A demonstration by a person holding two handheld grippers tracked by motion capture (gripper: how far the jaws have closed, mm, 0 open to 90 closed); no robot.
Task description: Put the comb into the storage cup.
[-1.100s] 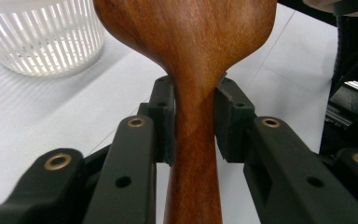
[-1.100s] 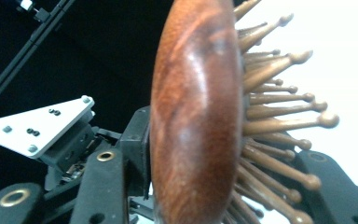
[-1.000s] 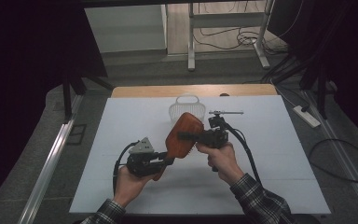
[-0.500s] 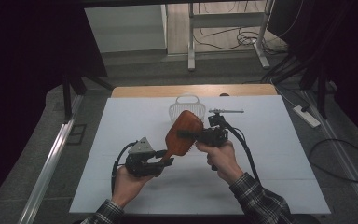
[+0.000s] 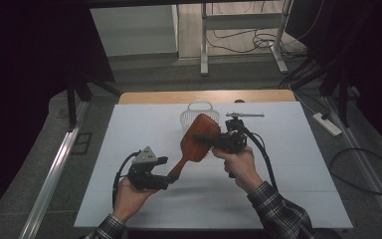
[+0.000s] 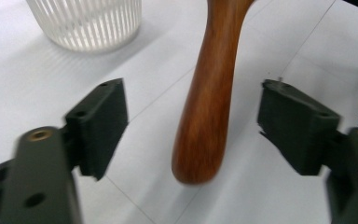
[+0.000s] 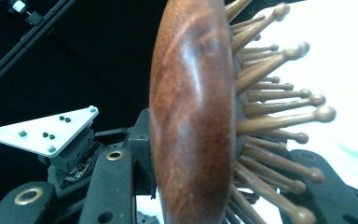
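Brush (image 5: pixel 199 138): you have it off the table (image 5: pixel 298 199), tilted, head up toward the far side and handle (image 6: pixel 208 93) slanting down toward your left hand. It hangs over the middle of the white sheet, just this side of the basket (image 5: pixel 194 112).

Right gripper (image 5: pixel 214 140): clamped across the brush head, one jaw against the smooth wooden back, the other in among the wooden pins (image 7: pixel 279 112) (the right gripper view shows the head edge-on between them). That is what carries the whole brush, so the handle can swing free.

Left gripper (image 5: pixel 171 175): let go. Its jaws have just been opening, and in the left gripper view the handle's rounded end sits between the two pads (image 6: pixel 103 122) with a clear gap on either side, touching neither. You keep it close under the handle end, likely so the brush cannot drop far while the other hand takes over.

Hand-over: to my eye it is done, with the weight on the head grip alone.

Basket: white, slatted, upright on the far half of the sheet, just beyond the brush head. It looks like the nearest place the brush could go.

Far right: a thin metal rod (image 5: pixel 245 115) lies flat beside the basket, apart from everything you hold.

Watch: a grip through pins is uneven, so the head may twist if you tilt it quickly.
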